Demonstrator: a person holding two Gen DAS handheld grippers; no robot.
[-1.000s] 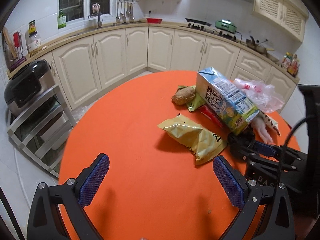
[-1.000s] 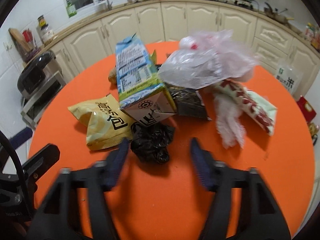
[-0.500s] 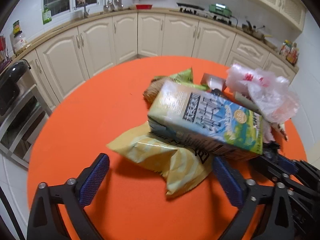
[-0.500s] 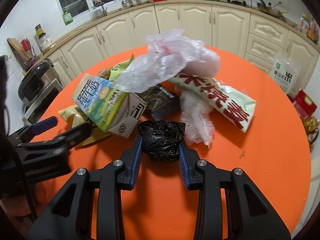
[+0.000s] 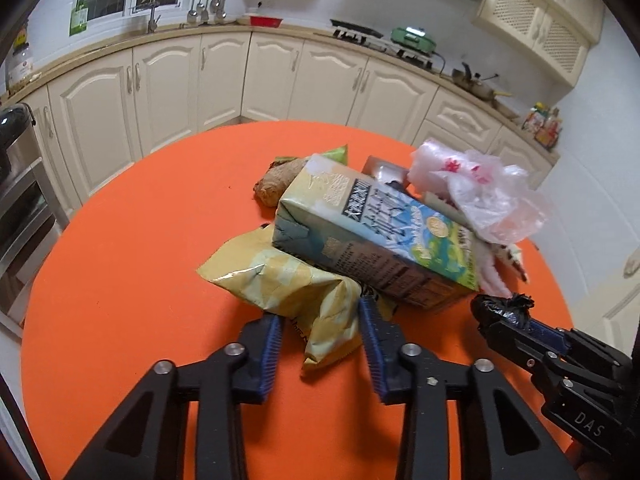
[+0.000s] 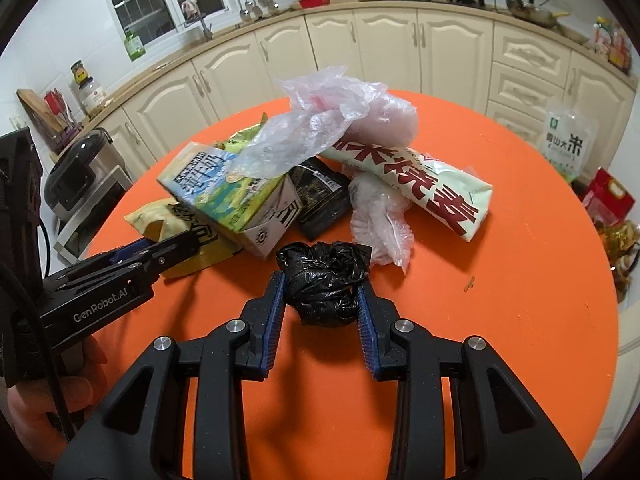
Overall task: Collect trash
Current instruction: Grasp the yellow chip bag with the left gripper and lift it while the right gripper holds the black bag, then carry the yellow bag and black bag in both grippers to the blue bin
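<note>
Black bag wad (image 6: pixel 323 282) clamped in right gripper (image 6: pixel 322 300); left gripper (image 5: pixel 320 334) just closing onto yellow snack bag (image 5: pixel 288 280). Next: lift both clear.

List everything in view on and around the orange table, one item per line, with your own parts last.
table: 1, orange, round, under the pile
milk carton: 1, blue and green, on its side, resting on the yellow bag
snack bag: 1, yellow, crumpled, between the left gripper's fingers
clear plastic bag: 1, pinkish, on top of the pile
noodle packet: 1, pale green with red print, right of the pile
dark packet: 1, black, beside the carton
ginger root: 1, brown, behind the carton
black bag: 1, wadded, in the right gripper
cabinets: cream, along the wall
rice bag: 1, white, past the table
left gripper: closing on the snack bag
right gripper: shut on the black bag
hand: 1, holding the left gripper
</note>
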